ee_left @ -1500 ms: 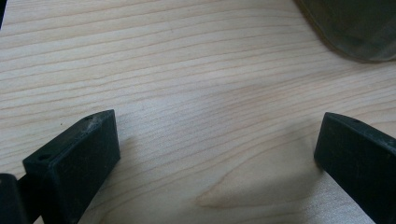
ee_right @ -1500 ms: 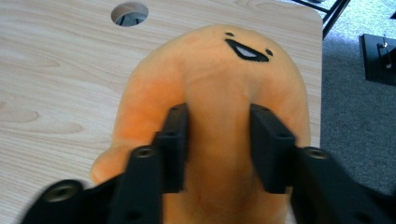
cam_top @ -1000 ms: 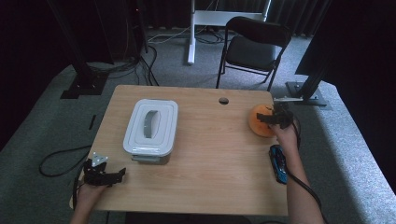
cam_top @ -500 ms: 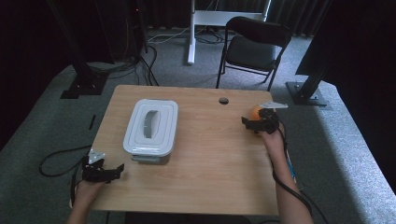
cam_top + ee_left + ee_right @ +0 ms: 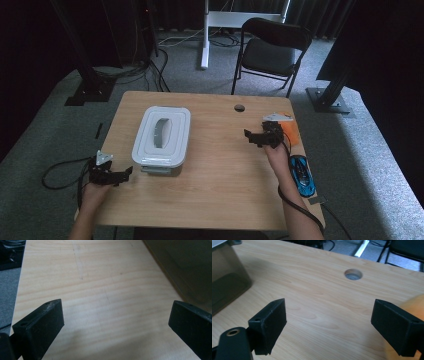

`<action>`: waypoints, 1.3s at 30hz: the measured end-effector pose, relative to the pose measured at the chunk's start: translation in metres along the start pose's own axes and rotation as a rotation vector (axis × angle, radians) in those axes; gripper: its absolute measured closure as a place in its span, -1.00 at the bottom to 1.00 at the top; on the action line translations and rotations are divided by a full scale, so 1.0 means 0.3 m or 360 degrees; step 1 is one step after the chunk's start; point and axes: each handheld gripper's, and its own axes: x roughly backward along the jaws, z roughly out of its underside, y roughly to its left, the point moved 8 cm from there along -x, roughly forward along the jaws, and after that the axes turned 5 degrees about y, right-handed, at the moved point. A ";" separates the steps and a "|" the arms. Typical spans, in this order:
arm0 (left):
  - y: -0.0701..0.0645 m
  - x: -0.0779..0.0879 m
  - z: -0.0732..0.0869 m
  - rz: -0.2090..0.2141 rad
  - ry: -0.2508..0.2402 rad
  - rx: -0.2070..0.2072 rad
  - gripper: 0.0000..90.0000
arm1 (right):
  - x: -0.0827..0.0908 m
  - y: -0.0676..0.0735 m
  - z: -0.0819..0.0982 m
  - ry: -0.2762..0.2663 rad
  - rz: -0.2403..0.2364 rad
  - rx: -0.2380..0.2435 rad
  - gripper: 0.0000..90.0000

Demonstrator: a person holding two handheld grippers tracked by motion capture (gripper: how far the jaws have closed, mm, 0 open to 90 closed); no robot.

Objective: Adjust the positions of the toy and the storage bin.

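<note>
A white lidded container (image 5: 161, 135) with a grey handle stands left of the table's middle. My left gripper (image 5: 124, 175) rests open near the table's front left edge, jaws pointing toward the container. In the left gripper view the gripper (image 5: 117, 312) has only bare wood between its jaws, and the container's dark wall (image 5: 185, 270) sits at the upper right. My right gripper (image 5: 252, 137) hovers open, just left of an orange object (image 5: 292, 131). In the right gripper view the gripper (image 5: 329, 307) is empty, with the orange object (image 5: 414, 305) beside the right jaw.
A blue toy car (image 5: 301, 172) lies near the table's right edge, beside the right forearm. A round cable hole (image 5: 239, 107) sits at the back of the table, also in the right gripper view (image 5: 353, 274). A black chair (image 5: 272, 50) stands behind the table.
My right gripper has moved left, away from over the orange object, and the blue car is now uncovered. The left gripper has barely shifted.
</note>
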 end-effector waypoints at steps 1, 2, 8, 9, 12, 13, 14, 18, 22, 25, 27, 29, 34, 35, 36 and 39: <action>0.003 -0.004 -0.006 0.0000 -0.0004 -0.0002 -0.99 | -0.008 0.010 0.002 0.0008 -0.0004 0.0003 -0.72; 0.007 -0.007 -0.013 -0.0003 -0.0011 -0.0010 -0.99 | -0.016 0.020 0.004 0.0011 -0.0017 0.0012 -0.72; 0.027 -0.037 -0.046 -0.0022 -0.0001 -0.0029 -0.99 | -0.066 0.081 0.008 0.0027 -0.0067 0.0016 -0.72; 0.030 -0.041 -0.052 -0.0027 0.0000 -0.0030 -0.99 | -0.072 0.093 0.006 0.0025 -0.0080 0.0019 -0.72; 0.041 -0.054 -0.066 -0.0016 0.0003 -0.0023 -0.99 | -0.089 0.120 -0.002 0.0009 -0.0095 0.0022 -0.72; 0.044 -0.056 -0.071 0.0001 -0.0004 -0.0006 -0.99 | -0.095 0.127 -0.007 0.0001 -0.0085 0.0023 -0.72; 0.047 -0.059 -0.077 0.0021 -0.0008 0.0009 -0.99 | -0.103 0.130 -0.011 0.0003 -0.0062 0.0027 -0.72; 0.066 -0.070 -0.094 0.0008 -0.0011 0.0032 -0.99 | -0.130 0.164 -0.033 -0.0024 -0.0088 0.0014 -0.72; 0.068 -0.075 -0.112 0.0015 -0.0008 0.0005 -0.99 | -0.163 0.210 -0.043 -0.0026 -0.0119 0.0032 -0.72; 0.072 -0.082 -0.129 0.0008 -0.0013 0.0006 -0.99 | -0.192 0.243 -0.043 -0.0011 -0.0138 0.0049 -0.72; 0.072 -0.087 -0.143 0.0010 -0.0024 -0.0005 -0.99 | -0.210 0.265 -0.043 -0.0008 -0.0168 0.0040 -0.72; 0.073 -0.097 -0.152 0.0000 -0.0007 -0.0031 -0.99 | -0.227 0.288 -0.043 -0.0009 -0.0177 0.0043 -0.72; 0.075 -0.130 -0.163 0.0009 0.0028 -0.0049 -0.99 | -0.273 0.354 -0.041 0.0019 -0.0217 0.0055 -0.72; 0.076 -0.135 -0.167 0.0013 0.0030 -0.0043 -0.99 | -0.282 0.368 -0.041 0.0026 -0.0221 0.0063 -0.72; 0.075 -0.137 -0.170 0.0020 0.0029 -0.0045 -0.99 | -0.293 0.383 -0.040 0.0031 -0.0221 0.0079 -0.72; 0.069 -0.146 -0.178 0.0013 0.0033 -0.0056 -0.99 | -0.318 0.408 -0.039 0.0053 -0.0231 0.0089 -0.72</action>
